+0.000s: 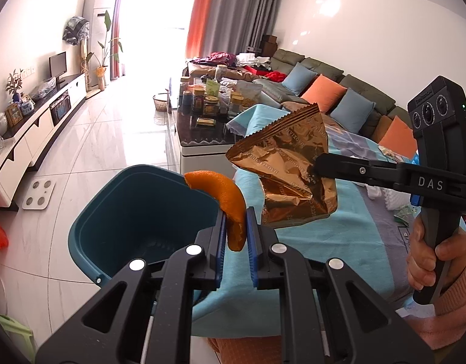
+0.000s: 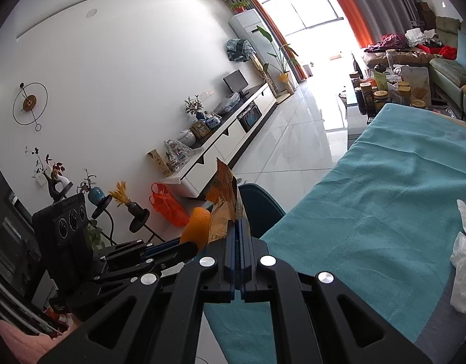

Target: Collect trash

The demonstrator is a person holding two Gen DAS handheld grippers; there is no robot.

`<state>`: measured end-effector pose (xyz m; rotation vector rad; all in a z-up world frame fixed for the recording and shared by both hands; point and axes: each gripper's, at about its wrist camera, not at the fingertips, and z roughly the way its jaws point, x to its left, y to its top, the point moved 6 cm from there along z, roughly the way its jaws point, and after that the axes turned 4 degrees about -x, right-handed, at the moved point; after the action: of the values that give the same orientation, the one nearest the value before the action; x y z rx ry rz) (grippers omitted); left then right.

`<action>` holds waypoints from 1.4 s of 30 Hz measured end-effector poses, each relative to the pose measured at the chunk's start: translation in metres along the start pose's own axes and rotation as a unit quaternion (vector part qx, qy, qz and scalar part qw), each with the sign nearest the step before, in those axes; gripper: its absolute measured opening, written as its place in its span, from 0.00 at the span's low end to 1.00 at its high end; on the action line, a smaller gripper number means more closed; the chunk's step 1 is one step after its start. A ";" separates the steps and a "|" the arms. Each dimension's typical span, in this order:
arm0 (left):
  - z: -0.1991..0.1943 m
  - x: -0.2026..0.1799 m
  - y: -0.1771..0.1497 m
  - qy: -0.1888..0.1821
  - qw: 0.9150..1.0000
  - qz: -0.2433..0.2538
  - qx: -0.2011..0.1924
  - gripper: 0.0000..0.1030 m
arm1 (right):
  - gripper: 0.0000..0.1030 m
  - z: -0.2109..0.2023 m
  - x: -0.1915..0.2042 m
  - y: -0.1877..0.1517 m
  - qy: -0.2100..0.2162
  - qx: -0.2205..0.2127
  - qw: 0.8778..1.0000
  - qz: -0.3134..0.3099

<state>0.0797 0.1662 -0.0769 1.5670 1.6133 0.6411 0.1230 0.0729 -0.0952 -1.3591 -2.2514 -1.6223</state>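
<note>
- low in the middle of the left wrist view, your left gripper (image 1: 236, 227) is clamped on a curved piece of orange peel (image 1: 230, 203); the blue pads press both sides of its lower end, and the rest arcs up and to the left past the fingertips.
- just left of those fingertips sits the teal bin (image 1: 136, 212), its mouth open toward you; the peel's upper tip shows over the bin's near right rim, though you cannot tell from this angle whether it hangs over the opening or only in front of it.
- to the right of centre in the same view, your right gripper (image 1: 316, 163) reaches in from the right edge, jaws together on the right side of a crumpled bronze foil wrapper (image 1: 289, 166); the wrapper hangs in the air above the teal blanket (image 1: 339, 233), right of the bin and just beside the peel.
- at the right edge, a hand (image 1: 430, 261) in a pink sleeve grips that tool's handle.
- in the right wrist view, lower middle, the right gripper (image 2: 237, 227) shows its two blue pads pressed nearly flat together with the thin wrapper (image 2: 225, 194) pinched between them, standing up above the fingertips.
- left of it in that view, the peel (image 2: 198, 226) sits at the tip of the left gripper (image 2: 190, 244), which comes in from the lower left; the peel and the wrapper are just beside each other.
- behind the wrapper, a slice of the bin (image 2: 260, 203) shows at the blanket's (image 2: 384, 212) left edge.
- at the right edge, crumpled white tissue (image 2: 465, 254) lies on the blanket, well apart from both tools.
</note>
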 end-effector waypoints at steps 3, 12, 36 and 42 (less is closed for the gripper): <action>0.002 0.004 -0.001 0.006 1.000 -0.005 0.001 0.13 | 0.01 0.006 0.004 0.001 0.001 0.004 1.000 -0.003; 0.009 0.017 0.001 0.021 1.000 -0.018 0.005 0.13 | 0.01 0.025 0.007 0.003 0.004 0.015 1.000 -0.006; 0.046 0.030 -0.004 0.049 0.997 -0.046 0.030 0.13 | 0.01 0.071 0.019 0.000 -0.006 0.056 0.998 -0.017; 0.053 0.035 -0.004 0.052 0.997 -0.051 0.037 0.13 | 0.01 0.079 0.021 -0.005 -0.010 0.066 0.998 -0.018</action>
<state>0.1228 0.1913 -0.1169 1.5137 1.8016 0.6237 0.1408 0.1476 -0.1238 -1.3178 -2.3601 -1.4459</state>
